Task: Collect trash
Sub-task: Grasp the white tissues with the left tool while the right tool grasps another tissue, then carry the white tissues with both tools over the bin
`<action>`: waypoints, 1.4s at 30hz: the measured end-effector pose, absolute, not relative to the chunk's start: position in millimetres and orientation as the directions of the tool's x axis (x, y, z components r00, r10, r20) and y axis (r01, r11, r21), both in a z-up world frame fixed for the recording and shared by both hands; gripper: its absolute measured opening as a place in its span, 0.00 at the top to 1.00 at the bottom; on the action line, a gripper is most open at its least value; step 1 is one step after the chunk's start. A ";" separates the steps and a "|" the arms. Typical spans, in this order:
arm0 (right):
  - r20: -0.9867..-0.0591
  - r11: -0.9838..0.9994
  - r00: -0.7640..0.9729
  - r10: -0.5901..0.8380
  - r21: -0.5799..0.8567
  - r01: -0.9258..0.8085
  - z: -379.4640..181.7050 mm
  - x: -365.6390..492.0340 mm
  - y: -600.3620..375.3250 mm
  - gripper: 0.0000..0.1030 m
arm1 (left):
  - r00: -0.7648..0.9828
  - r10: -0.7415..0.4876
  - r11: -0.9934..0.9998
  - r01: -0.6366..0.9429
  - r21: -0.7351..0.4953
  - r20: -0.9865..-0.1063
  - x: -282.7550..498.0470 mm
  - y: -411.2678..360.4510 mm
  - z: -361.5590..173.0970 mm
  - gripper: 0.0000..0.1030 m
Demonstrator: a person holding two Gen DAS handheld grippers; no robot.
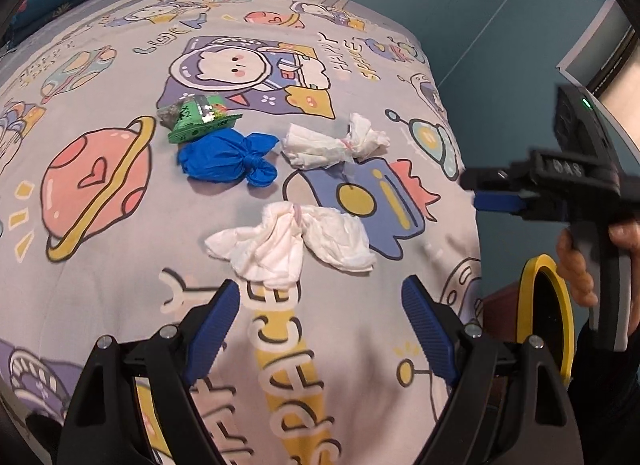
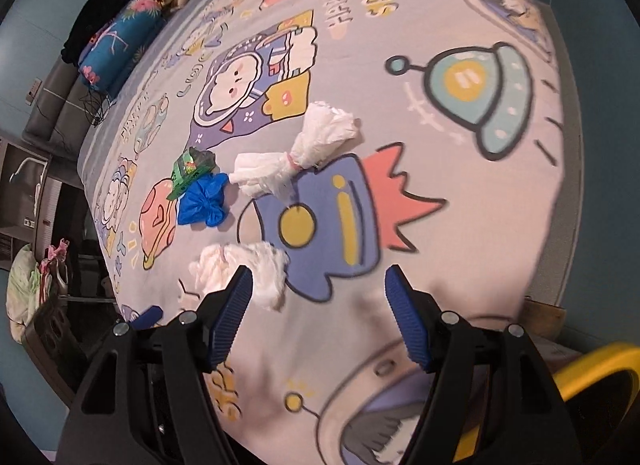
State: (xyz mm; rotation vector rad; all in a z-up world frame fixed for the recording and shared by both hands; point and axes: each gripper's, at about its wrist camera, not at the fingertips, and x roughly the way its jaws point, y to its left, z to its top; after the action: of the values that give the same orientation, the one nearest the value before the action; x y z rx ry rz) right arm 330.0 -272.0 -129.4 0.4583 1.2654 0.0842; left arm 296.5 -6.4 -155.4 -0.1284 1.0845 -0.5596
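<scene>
On the bed (image 1: 100,285), spread with a cartoon space-print sheet, four pieces of trash lie clustered near its middle. Leftmost is a green snack wrapper (image 1: 198,119), touching the knotted blue plastic bag (image 1: 226,159) just beside it. To the right lies a white tissue bundle (image 1: 334,143) tied at its waist, apart from the blue bag. Nearer the foot edge sits a second crumpled white tissue wad (image 1: 292,245). The left hand-held gripper (image 1: 320,329) hovers over the sheet just short of that wad, its blue pads spread wide and holding nothing. The right hand-held gripper (image 2: 318,315) is likewise spread open and empty, its left pad overlapping the wad in view. A yellow-rimmed bin (image 1: 544,317) stands off the bed's right edge.
</scene>
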 end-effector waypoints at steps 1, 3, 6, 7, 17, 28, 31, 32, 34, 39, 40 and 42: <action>-0.902 0.907 0.301 0.309 0.375 0.192 -132.7 337.0 -270.5 0.37 | 0.340 -0.494 0.852 0.376 -0.365 -0.801 299.4 -7.2 -155.9 0.23; -0.908 0.904 0.280 0.311 0.374 0.210 -141.0 353.2 -268.5 0.37 | 0.326 -0.504 0.840 0.399 -0.367 -0.800 306.0 -11.0 -157.8 0.23; -0.911 0.889 0.255 0.325 0.387 0.246 -153.4 374.5 -268.9 0.37 | 0.311 -0.510 0.825 0.442 -0.353 -0.802 315.4 -20.0 -160.1 0.23; -0.910 0.884 0.249 0.331 0.392 0.257 -156.8 379.7 -269.1 0.37 | 0.303 -0.512 0.820 0.451 -0.352 -0.804 318.6 -22.7 -161.2 0.23; -0.907 0.846 0.194 0.374 0.419 0.329 -188.5 431.5 -257.2 0.37 | 0.243 -0.533 0.782 0.508 -0.362 -0.811 339.4 -47.7 -173.8 0.23; -0.935 0.860 0.175 0.310 0.354 0.368 -210.2 461.6 -246.9 0.44 | 0.214 -0.518 0.801 0.462 -0.382 -0.828 341.0 -51.4 -200.3 0.46; -0.949 0.881 0.178 0.259 0.308 0.360 -210.1 467.3 -241.7 0.56 | 0.202 -0.518 0.806 0.441 -0.396 -0.831 343.5 -51.5 -207.2 0.70; -0.958 0.896 0.176 0.225 0.274 0.349 -209.8 469.0 -239.3 0.66 | 0.193 -0.520 0.805 0.436 -0.402 -0.832 344.2 -52.0 -209.7 0.80; -0.966 0.906 0.168 0.197 0.244 0.346 -211.4 470.3 -238.8 0.72 | 0.189 -0.501 0.816 0.428 -0.388 -0.845 343.1 -54.1 -214.4 0.94; -0.964 0.910 0.189 0.187 0.243 0.336 -208.0 466.7 -241.0 0.81 | 0.192 -0.476 0.837 0.398 -0.375 -0.858 342.6 -50.9 -216.4 0.98; -0.964 0.911 0.191 0.186 0.242 0.335 -207.1 465.9 -241.0 0.81 | 0.192 -0.474 0.841 0.387 -0.378 -0.859 343.4 -49.2 -215.6 0.99; -0.962 0.912 0.199 0.188 0.246 0.329 -203.3 462.4 -240.9 0.82 | 0.204 -0.466 0.847 0.385 -0.367 -0.861 343.6 -46.7 -211.6 0.99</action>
State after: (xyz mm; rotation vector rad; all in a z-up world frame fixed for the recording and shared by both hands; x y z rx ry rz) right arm 462.4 -240.9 -203.3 0.4479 1.3812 -0.1031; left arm 343.6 -46.7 -211.6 -0.0771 1.2300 -0.5936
